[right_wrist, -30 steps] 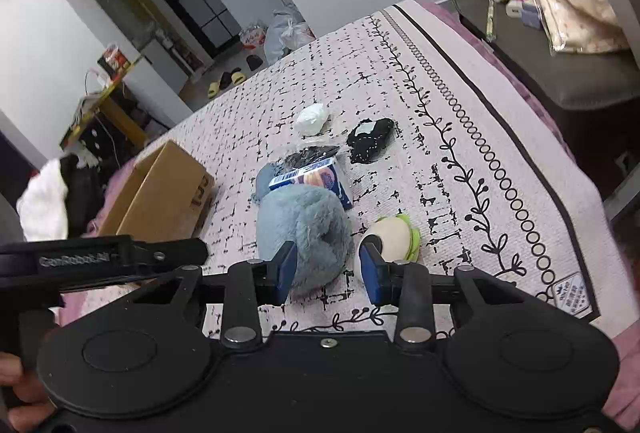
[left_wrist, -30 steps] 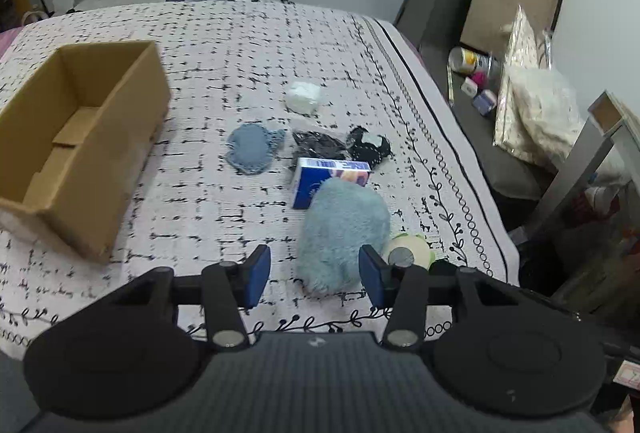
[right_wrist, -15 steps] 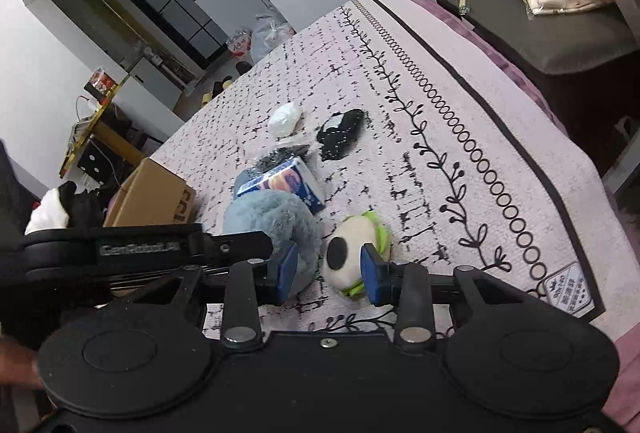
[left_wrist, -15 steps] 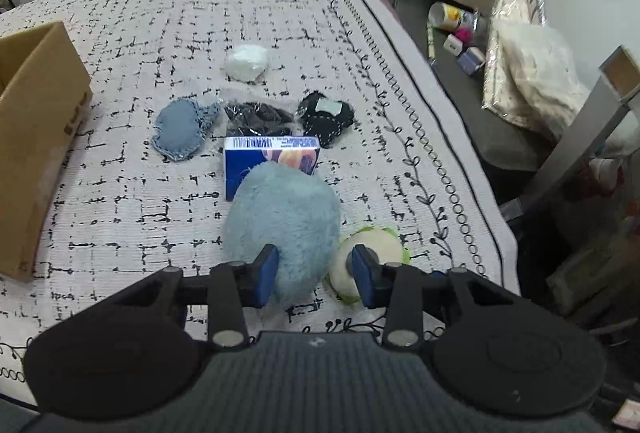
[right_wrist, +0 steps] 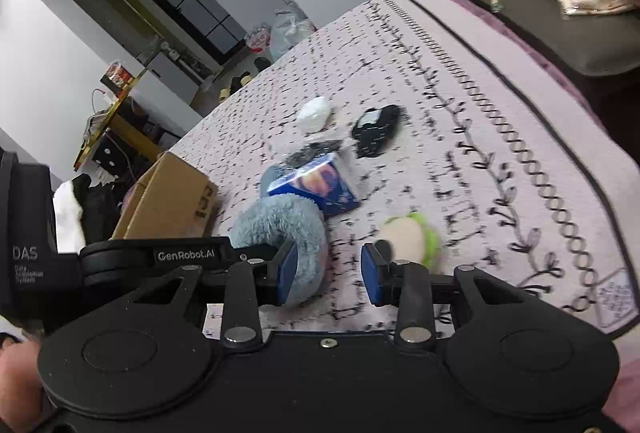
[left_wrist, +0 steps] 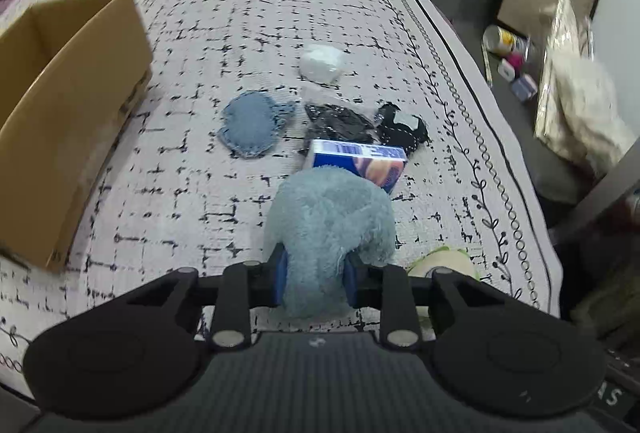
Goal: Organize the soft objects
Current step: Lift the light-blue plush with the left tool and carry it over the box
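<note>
Clamping the near end of a fluffy light-blue plush [left_wrist: 328, 221], the left gripper [left_wrist: 314, 279] had its two blue pads pressed into the fur on either side, so that the toy bulged out ahead of the jaws over the patterned bedspread [left_wrist: 200, 173]. Directly beyond the plush, and partly hidden by it, lay a blue printed box [left_wrist: 364, 159]; farther ahead of the jaws were a black speckled pouch [left_wrist: 340, 121], a black fabric piece with a white label [left_wrist: 402, 127], and a white bundle [left_wrist: 322, 63]. A round denim-blue pad [left_wrist: 250, 127] lay ahead and to the left of the jaws, and an open cardboard box [left_wrist: 60, 105] stood well apart on the far left. A cream-and-green round toy [left_wrist: 444, 263] sat just beside the right finger, half concealed behind it. The right gripper [right_wrist: 328, 275] had its jaws apart with nothing between them; in its view the cream-and-green toy lay just ahead of its right pad, whether in contact could not be told, while the blue plush sat at its left pad, gripped there by the left tool. Motion blur softened parts of both views.
</note>
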The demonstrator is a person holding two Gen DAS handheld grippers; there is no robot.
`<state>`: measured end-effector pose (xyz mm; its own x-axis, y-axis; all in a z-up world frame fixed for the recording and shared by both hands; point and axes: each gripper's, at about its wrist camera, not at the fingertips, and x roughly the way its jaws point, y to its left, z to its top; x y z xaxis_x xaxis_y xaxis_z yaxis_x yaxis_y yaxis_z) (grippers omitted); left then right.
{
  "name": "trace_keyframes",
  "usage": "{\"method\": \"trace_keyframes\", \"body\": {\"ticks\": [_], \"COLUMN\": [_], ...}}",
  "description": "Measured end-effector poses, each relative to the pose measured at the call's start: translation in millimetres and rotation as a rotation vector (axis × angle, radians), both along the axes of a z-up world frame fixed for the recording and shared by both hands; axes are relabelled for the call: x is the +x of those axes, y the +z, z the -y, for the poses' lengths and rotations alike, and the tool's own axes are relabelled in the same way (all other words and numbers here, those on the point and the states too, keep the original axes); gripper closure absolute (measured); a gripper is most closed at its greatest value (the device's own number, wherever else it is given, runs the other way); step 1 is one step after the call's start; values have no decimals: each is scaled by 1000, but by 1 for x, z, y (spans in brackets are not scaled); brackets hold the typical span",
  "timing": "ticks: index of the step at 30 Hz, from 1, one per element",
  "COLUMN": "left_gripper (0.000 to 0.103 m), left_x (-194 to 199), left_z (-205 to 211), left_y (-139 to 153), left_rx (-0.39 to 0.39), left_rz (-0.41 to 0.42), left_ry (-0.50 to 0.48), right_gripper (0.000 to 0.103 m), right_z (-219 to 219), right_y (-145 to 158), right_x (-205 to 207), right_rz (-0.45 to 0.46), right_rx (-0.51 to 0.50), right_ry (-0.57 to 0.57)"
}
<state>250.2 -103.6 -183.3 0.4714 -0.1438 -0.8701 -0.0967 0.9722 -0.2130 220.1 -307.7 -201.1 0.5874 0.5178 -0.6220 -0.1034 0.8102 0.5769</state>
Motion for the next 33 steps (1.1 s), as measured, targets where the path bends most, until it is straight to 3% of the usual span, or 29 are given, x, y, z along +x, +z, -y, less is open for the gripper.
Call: {"method": "trace_keyframes", "body": {"ticks": [15, 19, 33], "left_gripper": [79, 79, 79], "left_x": [-30, -39, -60], "left_z": [-33, -44, -123], "left_y": [38, 53, 94], "left_rx": [-181, -191, -219], "left_rz": [58, 98, 201], "left_ry": [12, 16, 119], "right_gripper": [67, 88, 90], "right_z": [-35, -44, -118], "right_y": [11, 22, 70], "right_x": [-1, -4, -5], "right_rz": [-3, 23, 117], "right_rx": [36, 39, 16], "right_ry": [55, 87, 188]}}
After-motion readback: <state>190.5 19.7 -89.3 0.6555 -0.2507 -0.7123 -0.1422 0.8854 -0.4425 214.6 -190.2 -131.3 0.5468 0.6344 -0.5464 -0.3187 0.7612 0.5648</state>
